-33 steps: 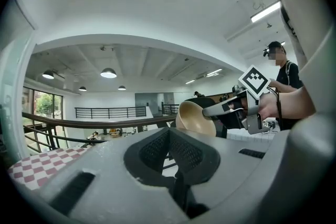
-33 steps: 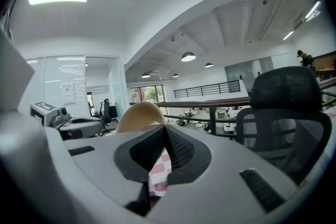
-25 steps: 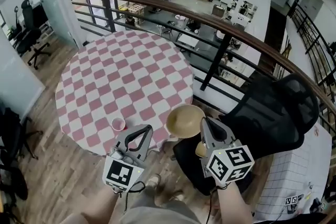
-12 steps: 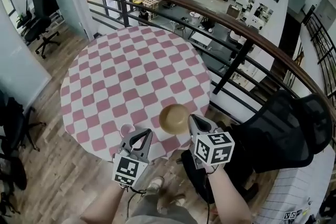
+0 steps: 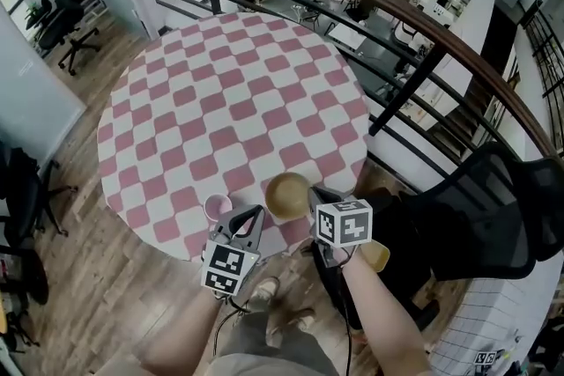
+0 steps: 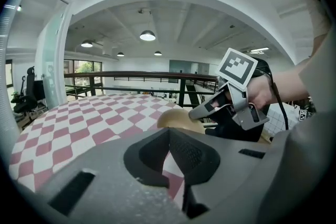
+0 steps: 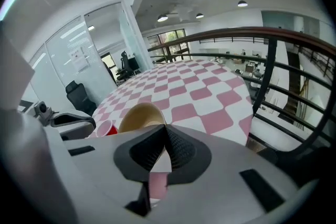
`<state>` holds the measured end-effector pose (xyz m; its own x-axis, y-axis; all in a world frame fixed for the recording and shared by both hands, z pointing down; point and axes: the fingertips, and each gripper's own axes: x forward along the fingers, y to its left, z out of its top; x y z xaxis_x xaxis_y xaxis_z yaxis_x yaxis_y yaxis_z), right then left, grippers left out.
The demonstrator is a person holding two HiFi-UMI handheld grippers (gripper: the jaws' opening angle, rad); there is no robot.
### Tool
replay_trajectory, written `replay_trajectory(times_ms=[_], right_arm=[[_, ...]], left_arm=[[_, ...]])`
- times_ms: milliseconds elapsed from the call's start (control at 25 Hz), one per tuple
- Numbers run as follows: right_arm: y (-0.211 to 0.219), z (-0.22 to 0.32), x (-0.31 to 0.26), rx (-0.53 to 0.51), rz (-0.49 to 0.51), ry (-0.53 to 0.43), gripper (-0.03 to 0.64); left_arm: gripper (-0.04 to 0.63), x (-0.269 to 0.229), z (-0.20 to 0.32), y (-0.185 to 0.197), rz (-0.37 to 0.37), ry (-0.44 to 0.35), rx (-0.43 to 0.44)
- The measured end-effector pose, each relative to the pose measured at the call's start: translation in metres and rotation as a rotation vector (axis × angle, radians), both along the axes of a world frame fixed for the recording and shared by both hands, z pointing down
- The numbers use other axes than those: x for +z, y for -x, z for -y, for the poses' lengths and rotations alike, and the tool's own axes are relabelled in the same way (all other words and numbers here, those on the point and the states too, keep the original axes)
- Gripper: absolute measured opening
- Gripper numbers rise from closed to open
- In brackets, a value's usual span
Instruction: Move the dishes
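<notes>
Right gripper: jaws closed on the near rim of the bowl.
Left gripper: jaws together, nothing between them.
Bowl: tan, at the near edge of the worktop, between the two grippers.
Cup: pink, near the same edge, just left of the left gripper.
Worktop: round, pink-and-white checked cloth.

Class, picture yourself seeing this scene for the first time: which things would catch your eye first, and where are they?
The round table in its pink-and-white checked cloth fills the middle of the head view. At its near edge the right tongs are shut on the rim of a tan bowl. A small pink cup stands just left of the bowl, beside the shut, empty left tongs.
</notes>
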<state>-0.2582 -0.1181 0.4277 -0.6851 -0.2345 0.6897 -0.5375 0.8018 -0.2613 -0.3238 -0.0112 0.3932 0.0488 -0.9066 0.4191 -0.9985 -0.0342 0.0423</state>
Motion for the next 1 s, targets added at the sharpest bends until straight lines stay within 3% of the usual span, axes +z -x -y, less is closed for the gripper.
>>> replay_trajectory(times_ms=[320,560,1000], right_arm=[[0.009,-0.005,0.058,-0.033,-0.118,0.057,0.023],[0.007,-0.005,0.077,0.003,-0.128,0.133,0.023],[0.002,-0.01,0.075,-0.028,-0.145,0.082,0.041]], left_arm=[[0.014,0.041,-0.003,0.003,-0.057,0.087,-0.004],[0.014,0.053,-0.003,0.004,-0.074,0.113,0.003],[0.014,0.055,-0.009,0.001,-0.072,0.122,0.019]])
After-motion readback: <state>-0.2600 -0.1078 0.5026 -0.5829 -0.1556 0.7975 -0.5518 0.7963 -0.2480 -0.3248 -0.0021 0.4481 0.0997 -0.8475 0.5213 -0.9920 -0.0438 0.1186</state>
